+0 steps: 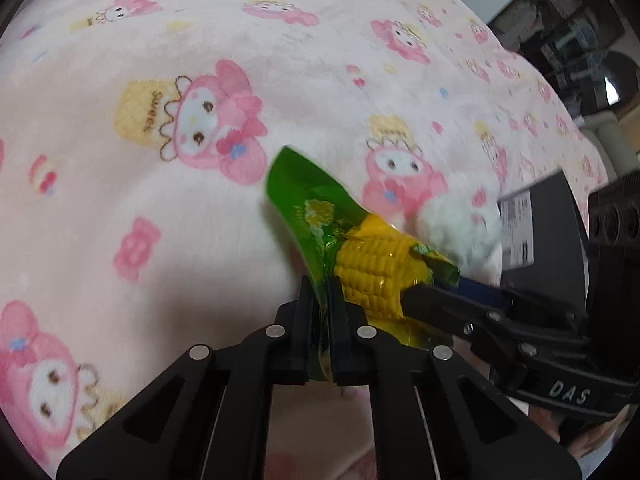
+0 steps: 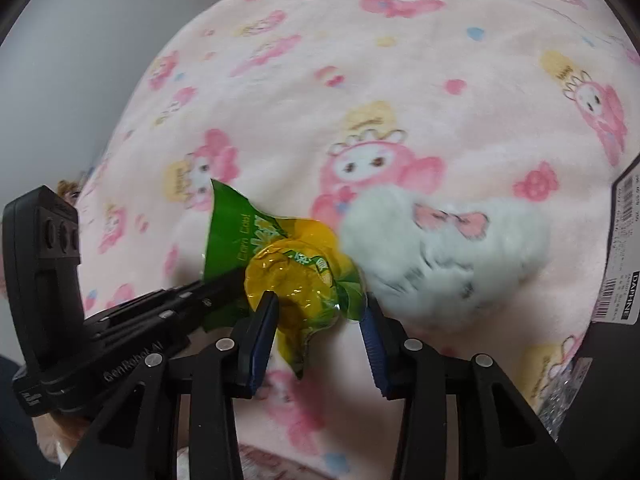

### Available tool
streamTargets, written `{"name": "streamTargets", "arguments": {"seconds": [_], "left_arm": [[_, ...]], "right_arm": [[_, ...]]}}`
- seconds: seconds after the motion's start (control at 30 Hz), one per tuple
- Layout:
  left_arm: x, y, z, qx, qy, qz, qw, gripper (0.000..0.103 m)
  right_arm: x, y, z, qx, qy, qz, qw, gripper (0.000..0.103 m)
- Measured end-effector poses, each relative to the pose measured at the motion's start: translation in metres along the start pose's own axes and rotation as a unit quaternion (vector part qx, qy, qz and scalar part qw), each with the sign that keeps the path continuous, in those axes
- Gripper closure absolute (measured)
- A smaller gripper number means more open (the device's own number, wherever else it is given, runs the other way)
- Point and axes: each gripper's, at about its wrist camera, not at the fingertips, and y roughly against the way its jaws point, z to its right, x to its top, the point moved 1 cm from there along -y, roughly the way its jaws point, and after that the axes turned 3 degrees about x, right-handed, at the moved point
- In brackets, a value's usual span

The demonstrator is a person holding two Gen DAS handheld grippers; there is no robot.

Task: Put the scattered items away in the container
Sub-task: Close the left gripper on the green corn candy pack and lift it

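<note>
A packaged corn cob in a green and yellow wrapper is held above the pink blanket. My left gripper is shut on the wrapper's green edge. My right gripper is open, its blue-padded fingers astride the cob's end; it enters the left wrist view from the right. A white fluffy plush with a pink bow lies just right of the corn, also showing in the left wrist view. A black box with a barcode label sits at the right edge.
The pink cartoon-print blanket covers the whole surface. Dark shelves and clutter lie beyond its far right edge. A grey wall stands on the left of the right wrist view.
</note>
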Motion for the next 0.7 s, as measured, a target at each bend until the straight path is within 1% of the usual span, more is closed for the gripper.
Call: {"name": "streamTargets", "arguments": {"seconds": [0.03, 0.07, 0.1, 0.17, 0.2, 0.23, 0.3, 0.33, 0.37, 0.4, 0.43, 0.47, 0.5, 0.53, 0.6, 0.67, 0.7], "left_arm": [[-0.006, 0.003, -0.001, 0.004, -0.008, -0.008, 0.9999, 0.099], [-0.012, 0.005, -0.004, 0.009, -0.006, -0.011, 0.9999, 0.099], [-0.017, 0.009, -0.009, 0.005, 0.003, -0.013, 0.9999, 0.098], [-0.022, 0.012, -0.017, -0.009, 0.014, -0.013, 0.9998, 0.092], [-0.022, 0.011, -0.020, -0.011, 0.021, -0.012, 0.9997, 0.088], [-0.020, 0.008, -0.023, -0.009, 0.027, -0.014, 0.9995, 0.086], [-0.015, 0.000, -0.025, -0.018, 0.035, -0.016, 0.9991, 0.086], [-0.013, -0.004, -0.025, -0.018, 0.038, -0.014, 0.9990, 0.087], [-0.012, -0.007, -0.026, -0.004, 0.040, -0.009, 0.9992, 0.087], [-0.013, -0.008, -0.026, 0.005, 0.047, -0.009, 0.9988, 0.090], [-0.015, -0.006, -0.024, -0.001, 0.051, -0.011, 0.9987, 0.098], [-0.016, -0.002, -0.020, -0.012, 0.051, -0.008, 0.9986, 0.098], [-0.017, 0.005, -0.015, -0.021, 0.046, -0.002, 0.9987, 0.098], [-0.019, 0.015, -0.006, -0.018, 0.033, 0.007, 0.9993, 0.098], [-0.021, 0.032, 0.007, -0.021, 0.014, 0.019, 0.9995, 0.096], [-0.025, 0.050, 0.021, -0.029, -0.002, 0.030, 0.9991, 0.096], [-0.028, 0.061, 0.029, -0.039, -0.011, 0.036, 0.9985, 0.096]], "right_arm": [[-0.004, 0.002, -0.003, -0.003, 0.001, -0.002, 1.000, 0.064], [-0.007, 0.003, -0.007, -0.002, 0.002, -0.005, 1.000, 0.064], [-0.012, 0.004, -0.011, 0.002, 0.006, -0.010, 1.000, 0.064], [-0.018, 0.003, -0.017, 0.012, 0.013, -0.024, 1.000, 0.063], [-0.019, 0.001, -0.016, 0.010, 0.011, -0.027, 1.000, 0.061], [-0.019, -0.001, -0.013, 0.004, 0.006, -0.028, 1.000, 0.059], [-0.015, -0.011, -0.002, -0.006, -0.017, -0.030, 0.999, 0.057], [-0.014, -0.015, 0.003, 0.002, -0.027, -0.031, 0.999, 0.057], [-0.013, -0.018, 0.006, 0.018, -0.036, -0.034, 0.999, 0.057], [-0.013, -0.021, 0.007, 0.026, -0.039, -0.036, 0.998, 0.057], [-0.013, -0.021, 0.006, 0.025, -0.037, -0.035, 0.998, 0.057], [-0.013, -0.018, 0.003, 0.027, -0.034, -0.034, 0.998, 0.057], [-0.014, -0.016, -0.002, 0.031, -0.032, -0.033, 0.998, 0.059], [-0.015, -0.011, -0.006, 0.041, -0.029, -0.031, 0.998, 0.058], [-0.018, 0.005, -0.015, 0.024, -0.016, -0.014, 1.000, 0.058], [-0.023, 0.026, -0.019, 0.026, -0.016, 0.005, 1.000, 0.058], [-0.026, 0.035, -0.018, 0.029, -0.020, 0.012, 0.999, 0.058]]}}
